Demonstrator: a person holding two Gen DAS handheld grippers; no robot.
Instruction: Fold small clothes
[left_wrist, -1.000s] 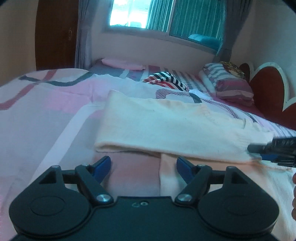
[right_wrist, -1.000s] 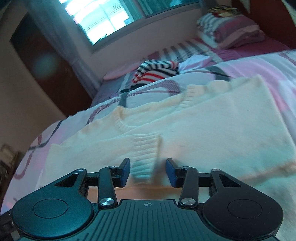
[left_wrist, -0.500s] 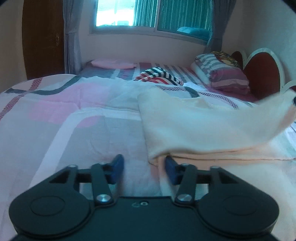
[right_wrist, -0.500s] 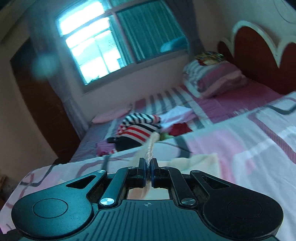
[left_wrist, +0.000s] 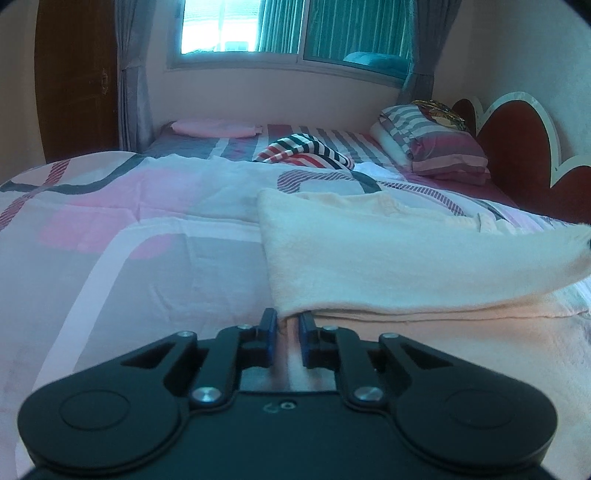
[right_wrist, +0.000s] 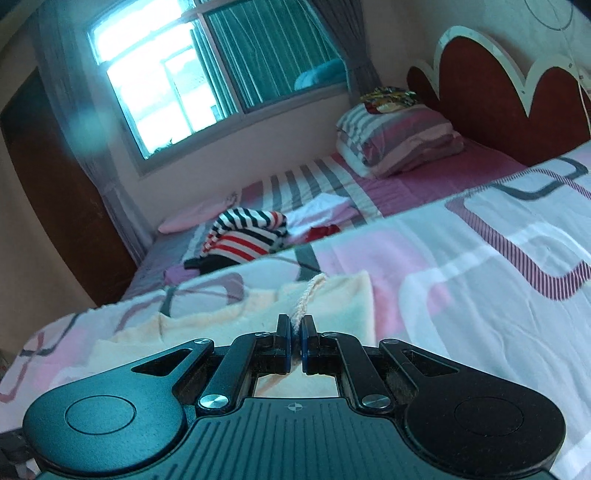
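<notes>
Item: one cream-coloured knitted sweater (left_wrist: 388, 258), soft and fuzzy in texture, with a ribbed edge; lies on a pink, white and grey patterned bedspread (left_wrist: 129, 240) covering a bed. Condition: partly folded, an upper layer doubled over a peach-tinted lower layer, the fold line running across the left wrist view; the right end of the upper layer is lifted off the bed toward the edge of that view. Left gripper (left_wrist: 287, 334): jaws have just been closing and now stand narrow around the near left corner of the fold, the fabric caught between the blue pads. Right gripper (right_wrist: 294, 341): jaws clenched on a thin ribbed strip of the sweater, which stands up from between the pads; the rest of the garment spreads just beyond and to the left of them in the right wrist view. Other contents of the bed: a red, white and black striped garment (left_wrist: 306, 151) heaped further back, well apart from the sweater; a striped pink and grey pillow stack (left_wrist: 432, 147) by the dark red scalloped headboard (left_wrist: 517, 147); a flat pink cushion (left_wrist: 214, 127) below the window (left_wrist: 288, 29).
</notes>
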